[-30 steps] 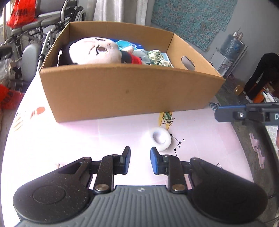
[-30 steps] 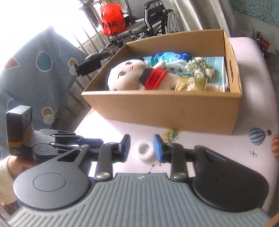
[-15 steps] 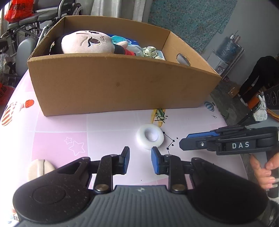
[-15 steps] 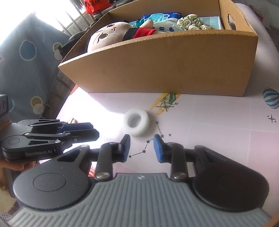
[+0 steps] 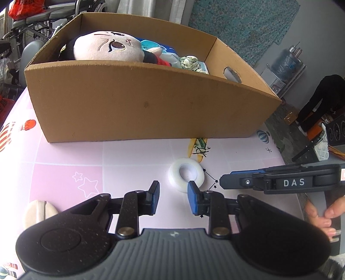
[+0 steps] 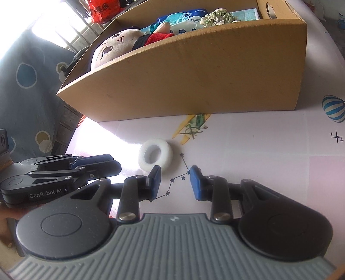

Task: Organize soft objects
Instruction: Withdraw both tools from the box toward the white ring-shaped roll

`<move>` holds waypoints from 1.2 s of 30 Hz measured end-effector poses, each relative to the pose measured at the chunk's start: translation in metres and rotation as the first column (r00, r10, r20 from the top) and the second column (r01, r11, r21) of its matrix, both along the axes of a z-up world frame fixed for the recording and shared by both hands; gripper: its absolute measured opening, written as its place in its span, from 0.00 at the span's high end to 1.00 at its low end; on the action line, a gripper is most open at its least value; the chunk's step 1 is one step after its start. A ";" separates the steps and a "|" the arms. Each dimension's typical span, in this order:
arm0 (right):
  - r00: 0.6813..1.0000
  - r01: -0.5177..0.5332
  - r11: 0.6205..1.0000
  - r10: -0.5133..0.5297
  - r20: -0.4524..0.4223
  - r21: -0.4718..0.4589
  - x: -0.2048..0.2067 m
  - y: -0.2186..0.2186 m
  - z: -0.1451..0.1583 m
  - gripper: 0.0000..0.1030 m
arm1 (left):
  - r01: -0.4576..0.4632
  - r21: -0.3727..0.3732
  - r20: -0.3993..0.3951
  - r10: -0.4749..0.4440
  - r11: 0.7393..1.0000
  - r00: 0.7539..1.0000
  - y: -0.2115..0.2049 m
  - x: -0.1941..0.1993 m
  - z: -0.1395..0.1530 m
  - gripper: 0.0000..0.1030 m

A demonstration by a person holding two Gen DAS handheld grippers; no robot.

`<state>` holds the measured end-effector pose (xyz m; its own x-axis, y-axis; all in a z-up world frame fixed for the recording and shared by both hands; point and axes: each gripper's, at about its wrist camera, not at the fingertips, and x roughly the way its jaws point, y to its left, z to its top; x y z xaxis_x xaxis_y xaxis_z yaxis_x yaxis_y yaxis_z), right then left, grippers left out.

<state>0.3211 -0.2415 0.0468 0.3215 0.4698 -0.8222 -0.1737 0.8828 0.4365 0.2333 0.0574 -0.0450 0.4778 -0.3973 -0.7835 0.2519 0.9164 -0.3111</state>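
Most of the sorting appears done: a round-headed plush doll (image 5: pixel 107 47), packets and a pale green scrunchie (image 5: pixel 189 61) are already held in the brown cardboard box (image 5: pixel 151 107). Left out on the pink patterned bench (image 5: pixel 129 163) are a soft white ring (image 5: pixel 186 176), at 12 o'clock of both grippers, and a beige pad (image 5: pixel 38 212) at 9 o'clock. The left hand-held gripper (image 5: pixel 173 199) and right hand-held gripper (image 6: pixel 175 184) are held apart and empty.

The right gripper (image 6: pixel 173 183) hangs low over the pink patterned desk (image 6: pixel 269 150), its blue-padded fingers (image 6: pixel 155 179) parted with nothing between them. A white ring (image 6: pixel 155 156) lies just beyond the left finger, and the left gripper (image 6: pixel 97 165) reaches in from the left beside it. Behind stands a cardboard box (image 6: pixel 204 79) holding a plush doll (image 6: pixel 112 50), wipe packs (image 6: pixel 183 18) and a pale scrunchie (image 6: pixel 217 18).
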 end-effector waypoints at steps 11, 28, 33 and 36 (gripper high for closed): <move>1.000 -0.006 1.000 0.006 -0.005 0.011 -0.001 0.006 -0.001 0.72 | -0.010 -0.001 -0.001 0.010 1.000 1.000 0.003 -0.001 0.001 0.73; 1.000 -0.004 1.000 0.004 -0.027 0.017 -0.002 0.006 -0.007 0.71 | -0.028 -0.004 -0.012 0.028 1.000 1.000 0.008 0.000 -0.004 0.73; 1.000 -0.006 1.000 0.007 -0.027 0.020 -0.001 0.008 -0.007 0.71 | -0.031 -0.010 -0.015 0.030 0.999 0.999 0.009 0.001 -0.003 0.73; 1.000 -0.006 1.000 0.007 -0.026 0.021 -0.001 0.008 -0.007 0.71 | -0.031 -0.012 -0.011 0.031 0.999 0.999 0.009 0.001 -0.003 0.73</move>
<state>0.3199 -0.2331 0.0394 0.2968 0.4885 -0.8205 -0.1674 0.8726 0.4589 0.2344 0.0661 -0.0476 0.4817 -0.3918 -0.7839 0.2201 0.9199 -0.3245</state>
